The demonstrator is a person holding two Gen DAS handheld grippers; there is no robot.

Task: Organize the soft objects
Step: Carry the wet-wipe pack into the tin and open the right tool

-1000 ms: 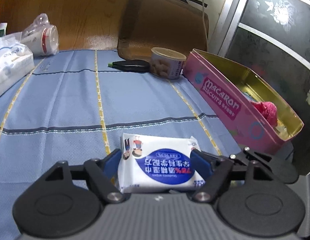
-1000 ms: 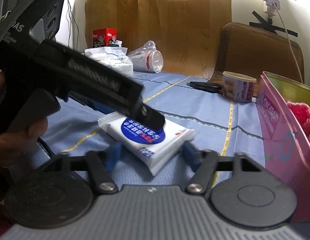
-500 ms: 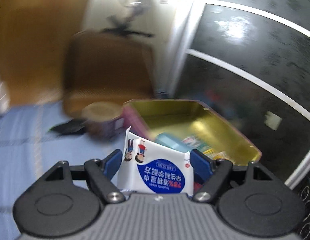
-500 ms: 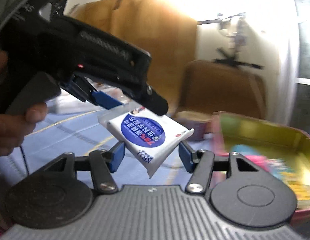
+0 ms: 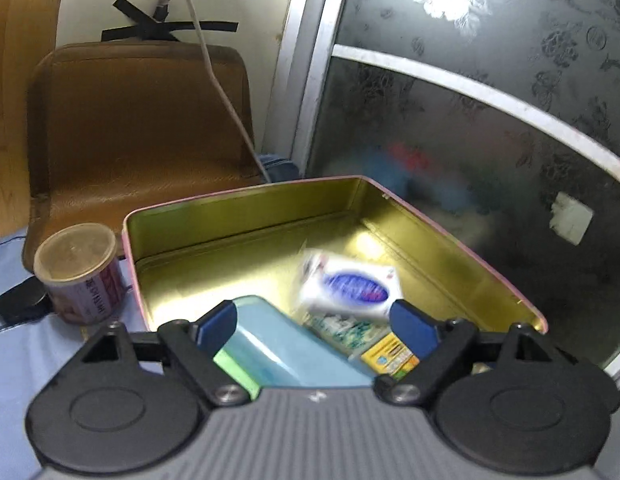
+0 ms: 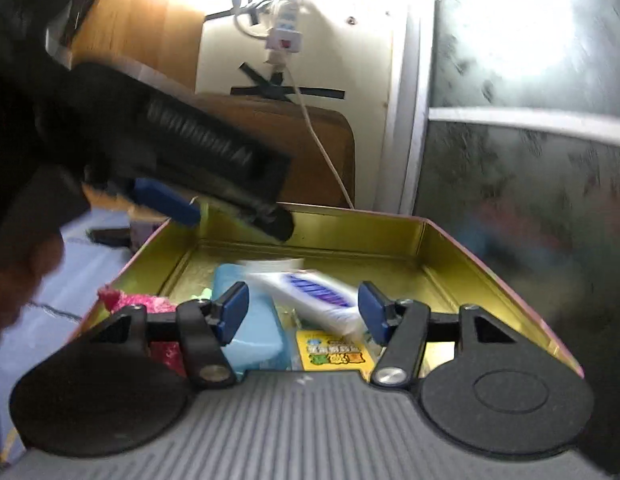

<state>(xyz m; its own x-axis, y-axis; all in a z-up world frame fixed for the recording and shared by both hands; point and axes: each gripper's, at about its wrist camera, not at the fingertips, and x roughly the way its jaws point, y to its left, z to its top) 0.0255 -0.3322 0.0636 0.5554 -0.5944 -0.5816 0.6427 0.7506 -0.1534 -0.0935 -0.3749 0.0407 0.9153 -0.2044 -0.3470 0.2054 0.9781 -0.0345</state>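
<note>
The white wipes pack with a blue oval label [image 5: 350, 286] is blurred and free of my fingers, inside the open pink tin with a gold interior [image 5: 238, 216]. It also shows in the right wrist view [image 6: 310, 294], tilted over the tin's [image 6: 370, 226] contents. My left gripper [image 5: 314, 326] is open and empty above the tin's near end. My right gripper [image 6: 304, 312] is open and empty, just short of the tin. The tin also holds a light blue pack [image 5: 270, 344], a yellow packet [image 6: 334, 354] and a pink fluffy item [image 6: 138, 304].
A round snack cup [image 5: 80, 272] and a black flat object [image 5: 18, 300] sit left of the tin on the blue cloth. A brown chair back [image 5: 138, 128] stands behind. A frosted glass door [image 5: 490, 128] is close on the right. The left gripper's body [image 6: 170, 164] crosses the right wrist view.
The left gripper carried the wipes pack from the cloth to over the tin, then opened and let it go. The pack now drops into the tin. The right gripper followed.
</note>
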